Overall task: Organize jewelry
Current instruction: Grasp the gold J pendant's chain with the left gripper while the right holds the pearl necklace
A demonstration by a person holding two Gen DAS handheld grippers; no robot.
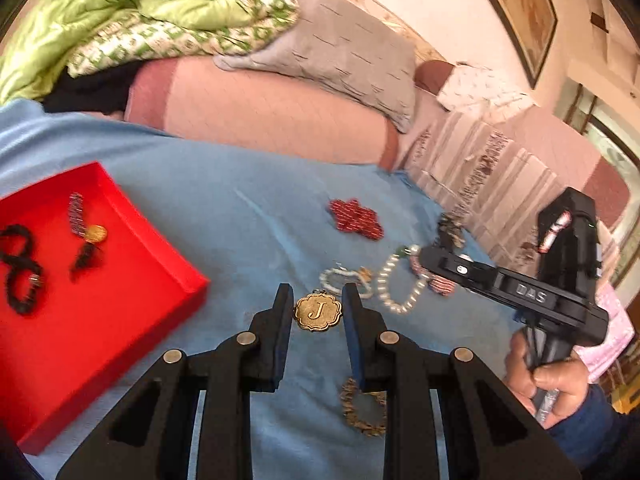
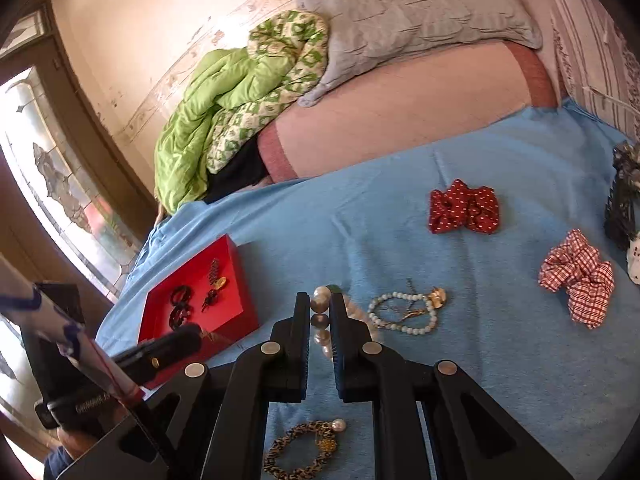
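Observation:
A red tray lies on the blue cloth at left and holds a black bracelet and a tasselled gold piece. My left gripper is open, its fingers on either side of a gold "J" pendant on the cloth. My right gripper stands narrowly open around a large-pearl bracelet, which also shows in the left wrist view; grip not clear. A small white bead bracelet with gold charms lies just right of it. A leopard-pattern bracelet lies near me.
A red dotted scrunchie and a red checked scrunchie lie on the cloth's right side. A dark hair clip sits at the far right edge. Pillows and a green quilt are piled behind.

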